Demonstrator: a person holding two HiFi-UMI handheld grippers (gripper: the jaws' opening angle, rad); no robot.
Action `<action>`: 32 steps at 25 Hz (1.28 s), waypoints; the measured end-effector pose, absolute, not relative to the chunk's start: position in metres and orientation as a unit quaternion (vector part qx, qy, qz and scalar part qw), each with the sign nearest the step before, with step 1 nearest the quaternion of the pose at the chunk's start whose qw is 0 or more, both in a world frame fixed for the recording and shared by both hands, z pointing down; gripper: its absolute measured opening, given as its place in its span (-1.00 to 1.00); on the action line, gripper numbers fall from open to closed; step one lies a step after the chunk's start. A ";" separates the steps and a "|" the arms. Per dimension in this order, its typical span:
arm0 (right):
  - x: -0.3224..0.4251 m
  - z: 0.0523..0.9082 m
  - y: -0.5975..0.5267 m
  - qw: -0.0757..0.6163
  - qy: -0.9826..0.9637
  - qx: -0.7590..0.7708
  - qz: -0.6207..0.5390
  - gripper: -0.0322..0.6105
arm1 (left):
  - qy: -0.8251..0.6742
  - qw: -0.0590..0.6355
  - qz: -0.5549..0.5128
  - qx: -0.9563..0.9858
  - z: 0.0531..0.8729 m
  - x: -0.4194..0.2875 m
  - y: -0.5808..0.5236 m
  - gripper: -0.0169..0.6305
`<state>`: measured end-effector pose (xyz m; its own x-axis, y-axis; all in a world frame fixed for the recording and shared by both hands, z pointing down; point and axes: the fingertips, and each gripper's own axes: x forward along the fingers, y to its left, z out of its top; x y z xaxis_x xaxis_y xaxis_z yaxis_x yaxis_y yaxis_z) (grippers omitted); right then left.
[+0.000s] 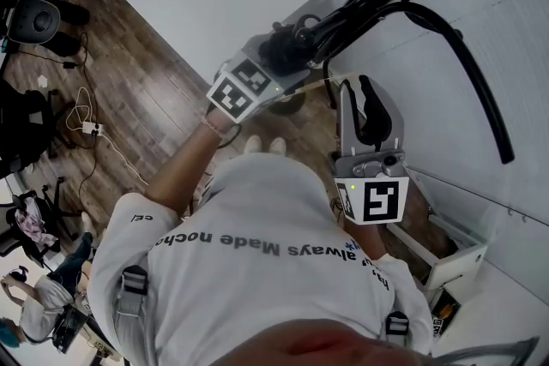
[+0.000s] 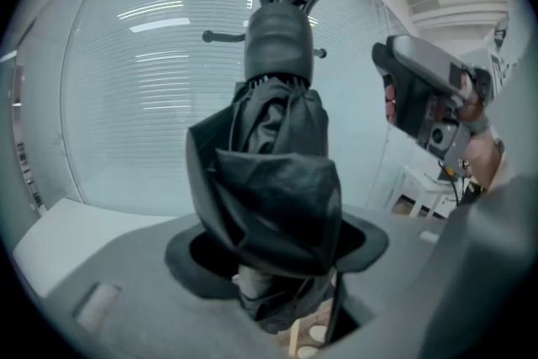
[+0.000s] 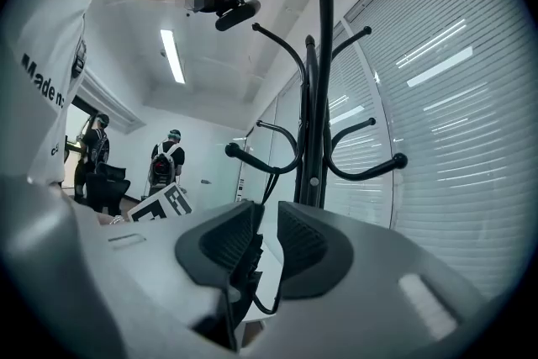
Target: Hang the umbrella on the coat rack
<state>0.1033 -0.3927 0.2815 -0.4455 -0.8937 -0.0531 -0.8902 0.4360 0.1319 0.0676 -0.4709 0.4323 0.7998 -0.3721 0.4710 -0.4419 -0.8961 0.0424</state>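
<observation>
Watch that thin black strap (image 3: 269,181) caught in the slit of the right claw (image 3: 267,244), jaws almost together. If it slides out, or skids off a smooth ball-tipped hook, the hang likely fails. The left claw (image 2: 277,252) is clamped round the folded umbrella (image 2: 273,147), limp creased black fabric under a rounded cap, just short of the coat rack (image 3: 322,97), a slim black pole with curved arms. Slatted blinds (image 3: 454,97) lie beyond.

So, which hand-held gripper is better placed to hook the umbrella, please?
Probably the right hand-held gripper: the strap runs between its jaws up to a hook; the left one carries the umbrella.
</observation>
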 end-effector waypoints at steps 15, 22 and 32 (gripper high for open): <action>0.105 0.294 -0.391 0.023 -0.849 0.525 -0.061 -0.65 | -0.214 0.050 0.240 0.946 0.458 0.079 -0.471 -0.04; 0.104 0.292 -0.388 0.022 -0.848 0.526 -0.061 -0.65 | -0.209 0.047 0.232 0.949 0.462 0.082 -0.466 -0.02; 0.105 0.295 -0.387 0.020 -0.849 0.525 -0.057 -0.66 | -0.218 0.040 0.207 0.953 0.451 0.080 -0.462 0.01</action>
